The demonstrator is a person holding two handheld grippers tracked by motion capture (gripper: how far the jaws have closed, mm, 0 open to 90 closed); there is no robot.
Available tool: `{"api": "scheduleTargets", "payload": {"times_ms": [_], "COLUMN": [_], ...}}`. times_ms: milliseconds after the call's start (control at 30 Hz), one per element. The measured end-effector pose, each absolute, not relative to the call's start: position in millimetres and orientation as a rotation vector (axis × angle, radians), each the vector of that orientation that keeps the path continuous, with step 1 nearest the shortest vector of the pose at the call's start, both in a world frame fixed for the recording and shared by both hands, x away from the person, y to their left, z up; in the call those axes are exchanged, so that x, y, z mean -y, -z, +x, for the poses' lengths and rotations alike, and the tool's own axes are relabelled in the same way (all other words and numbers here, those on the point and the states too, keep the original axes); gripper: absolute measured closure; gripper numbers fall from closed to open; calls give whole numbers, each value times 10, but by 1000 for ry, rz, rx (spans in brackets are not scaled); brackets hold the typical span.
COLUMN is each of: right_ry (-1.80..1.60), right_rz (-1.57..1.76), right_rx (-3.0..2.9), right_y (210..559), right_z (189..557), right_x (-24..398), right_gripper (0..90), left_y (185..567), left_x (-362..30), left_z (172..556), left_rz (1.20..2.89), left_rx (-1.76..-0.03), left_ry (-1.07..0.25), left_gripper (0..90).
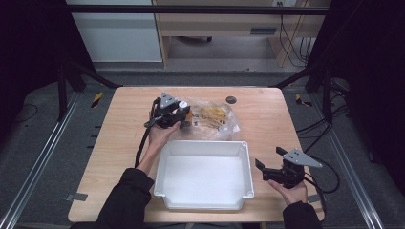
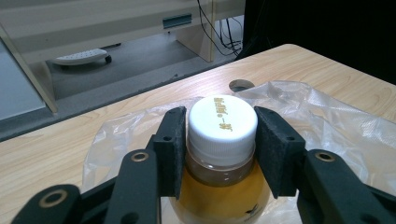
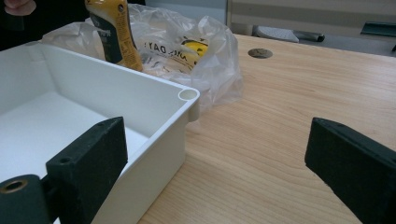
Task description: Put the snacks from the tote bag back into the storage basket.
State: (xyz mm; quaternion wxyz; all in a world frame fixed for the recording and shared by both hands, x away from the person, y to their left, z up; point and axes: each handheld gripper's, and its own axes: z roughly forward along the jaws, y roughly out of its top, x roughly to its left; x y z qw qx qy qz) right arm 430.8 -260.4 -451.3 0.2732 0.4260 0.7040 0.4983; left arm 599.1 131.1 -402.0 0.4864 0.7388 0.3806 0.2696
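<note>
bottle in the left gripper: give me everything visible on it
The bottle is clear plastic holding amber liquid, with a ribbed white screw cap that carries small gold print. A yellow and dark label shows in the right gripper view. It stands upright at the clear bag, behind the white tray. The left gripper is shut on it, its black fingers pressing both sides of the cap and neck.

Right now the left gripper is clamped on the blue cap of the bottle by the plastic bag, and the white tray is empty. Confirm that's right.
Not quite: the cap is white, not blue, as the left gripper view shows. The left gripper does clamp the bottle by the plastic bag, and the white tray is empty.
</note>
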Motion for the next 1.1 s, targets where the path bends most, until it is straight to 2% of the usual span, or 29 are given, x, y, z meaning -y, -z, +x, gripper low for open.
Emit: {"api": "scheduleTargets", "payload": {"times_ms": [833,1100], "right_ry": [-1341,-1341], "right_rz": [1147,1147], "right_rx": [-1898,-1897], "right_y": [4516,4515], "right_z": [4310,4310], "right_x": [2597,2599], "right_gripper": [60,60], "left_y": [3960,3774], "left_x": [-1323,-1374], "left_z": [6000,5909], "left_rz": [1794,1742], "left_rx": [-985,-965], "left_ry": [-642,-664], "left_gripper": [589,589]}}
